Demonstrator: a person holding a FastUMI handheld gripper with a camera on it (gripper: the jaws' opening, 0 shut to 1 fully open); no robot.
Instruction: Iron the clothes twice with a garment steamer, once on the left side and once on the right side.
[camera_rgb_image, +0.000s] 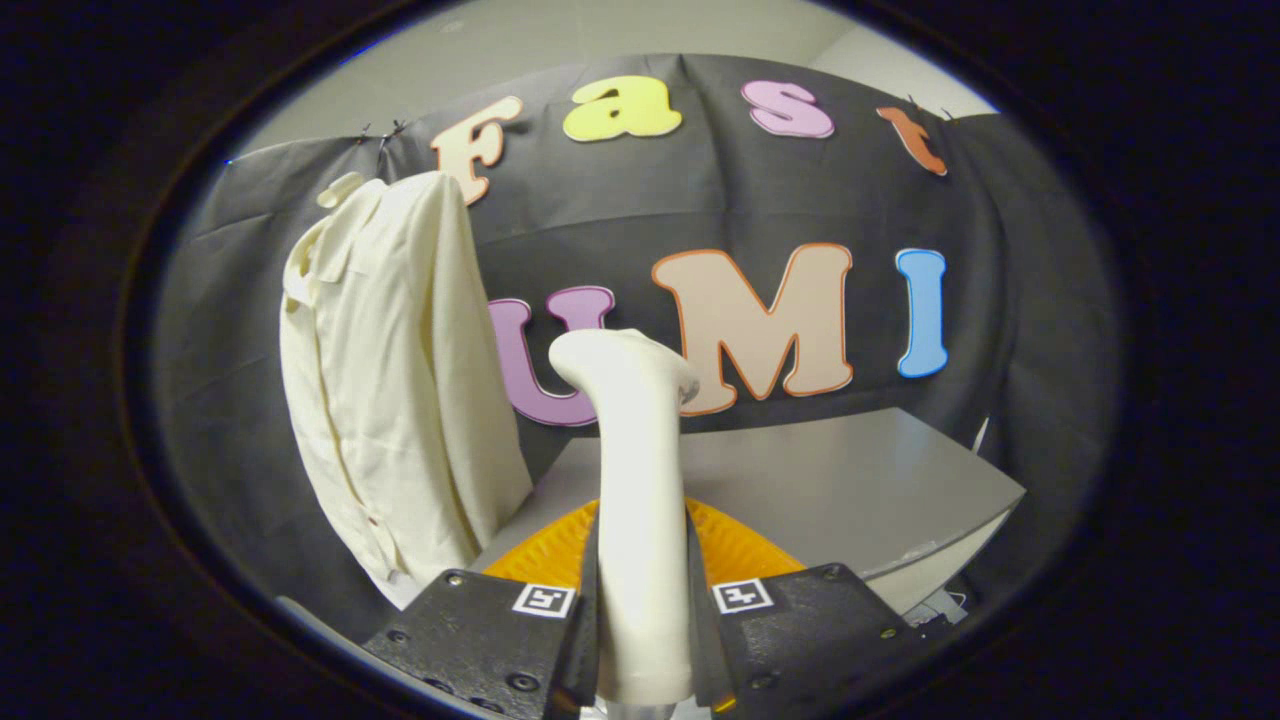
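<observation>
A cream shirt (385, 390) hangs from a hanger against the black cloth wall, left of and beyond my fingers. My gripper (640, 610) is shut on the white handle of the garment steamer (635, 470). The steamer rises upright between the fingers. Its head bends over at the top, just right of the shirt's edge and apart from the fabric.
An orange ribbed mat (735, 545) lies on the grey table (850, 480) just ahead of the fingers, behind the steamer's handle. The table's right edge drops off toward the black cloth.
</observation>
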